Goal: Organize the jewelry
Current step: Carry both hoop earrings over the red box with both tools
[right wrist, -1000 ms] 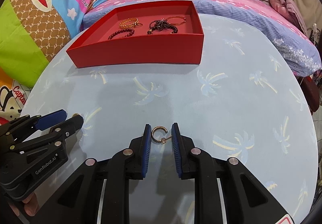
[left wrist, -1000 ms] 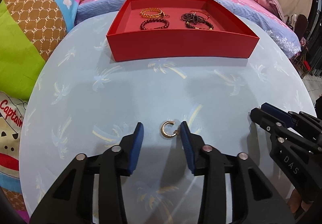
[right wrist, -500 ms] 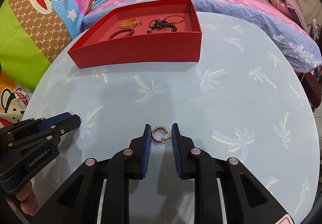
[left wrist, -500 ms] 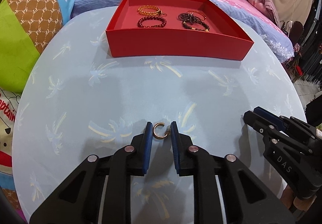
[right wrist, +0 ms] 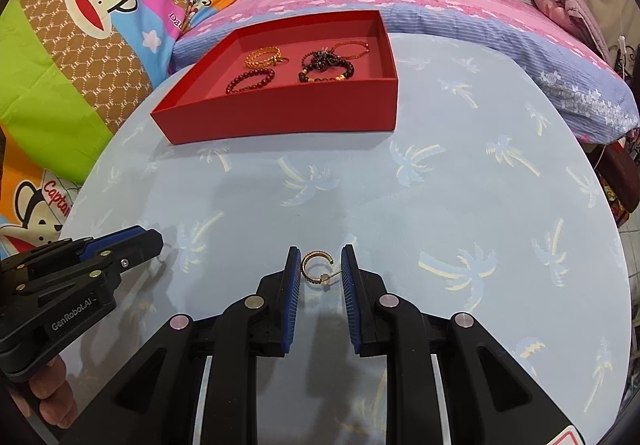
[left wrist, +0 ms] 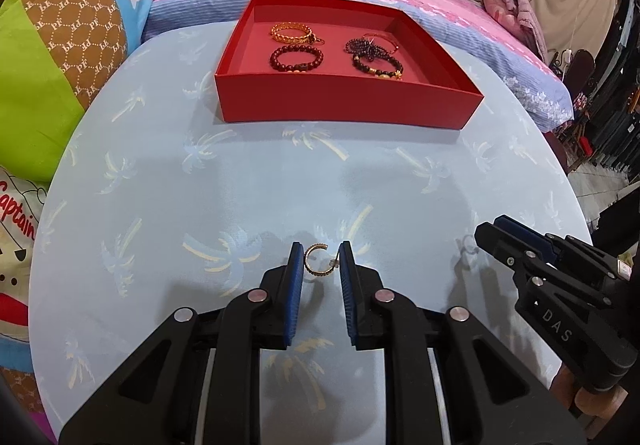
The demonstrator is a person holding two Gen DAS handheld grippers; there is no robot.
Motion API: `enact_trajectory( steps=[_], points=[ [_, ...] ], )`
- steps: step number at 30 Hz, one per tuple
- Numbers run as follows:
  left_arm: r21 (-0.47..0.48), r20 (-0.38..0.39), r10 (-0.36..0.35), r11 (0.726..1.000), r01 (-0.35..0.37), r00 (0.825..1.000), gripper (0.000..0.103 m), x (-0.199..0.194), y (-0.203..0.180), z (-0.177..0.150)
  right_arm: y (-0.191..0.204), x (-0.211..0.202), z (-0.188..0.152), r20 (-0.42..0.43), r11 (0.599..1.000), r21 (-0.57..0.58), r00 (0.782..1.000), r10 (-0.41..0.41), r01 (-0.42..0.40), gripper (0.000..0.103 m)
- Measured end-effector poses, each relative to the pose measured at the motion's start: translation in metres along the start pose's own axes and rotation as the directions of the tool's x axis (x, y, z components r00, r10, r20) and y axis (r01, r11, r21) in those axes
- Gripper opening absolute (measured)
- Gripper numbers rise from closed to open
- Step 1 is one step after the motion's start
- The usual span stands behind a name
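Gripping a small gold hoop (left wrist: 318, 264) by its rim and post, the left tool (left wrist: 319, 261) has just closed on it low over the worktop (left wrist: 240, 185); the right tool (right wrist: 320, 263) clamps a second hoop (right wrist: 317, 268) likewise. Both holds look thin, so either hoop could twist out or drop on lifting. Ahead of both tools lies bare worktop up to the red tray (left wrist: 344, 105), whose near wall must be cleared.
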State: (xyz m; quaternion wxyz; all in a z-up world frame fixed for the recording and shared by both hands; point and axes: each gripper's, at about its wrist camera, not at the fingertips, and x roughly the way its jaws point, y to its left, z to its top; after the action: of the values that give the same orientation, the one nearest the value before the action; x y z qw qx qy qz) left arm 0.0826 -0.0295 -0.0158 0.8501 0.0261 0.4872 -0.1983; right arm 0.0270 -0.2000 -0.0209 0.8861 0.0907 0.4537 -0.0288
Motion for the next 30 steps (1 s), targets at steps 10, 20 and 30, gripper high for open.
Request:
enact_trajectory(
  steps=[10, 20, 30],
  points=[
    [0.017, 0.044, 0.018, 1.0, -0.019, 0.999, 0.018, -0.014, -0.006, 0.016, 0.014, -0.019, 0.016, 0.053, 0.999, -0.028, 0.998, 0.032, -0.03, 0.02],
    [0.024, 0.082, 0.026, 0.999, -0.028, 0.996, 0.018, -0.017, -0.013, 0.049, 0.02, -0.022, 0.045, 0.094, 0.998, -0.038, 0.994, 0.057, -0.054, 0.02],
    [0.046, 0.126, 0.029, 0.998, -0.035, 0.992, 0.018, -0.008, -0.02, 0.093, 0.016, -0.015, 0.089, 0.145, 0.998, -0.041, 0.988, 0.051, -0.045, 0.02]
  ],
)
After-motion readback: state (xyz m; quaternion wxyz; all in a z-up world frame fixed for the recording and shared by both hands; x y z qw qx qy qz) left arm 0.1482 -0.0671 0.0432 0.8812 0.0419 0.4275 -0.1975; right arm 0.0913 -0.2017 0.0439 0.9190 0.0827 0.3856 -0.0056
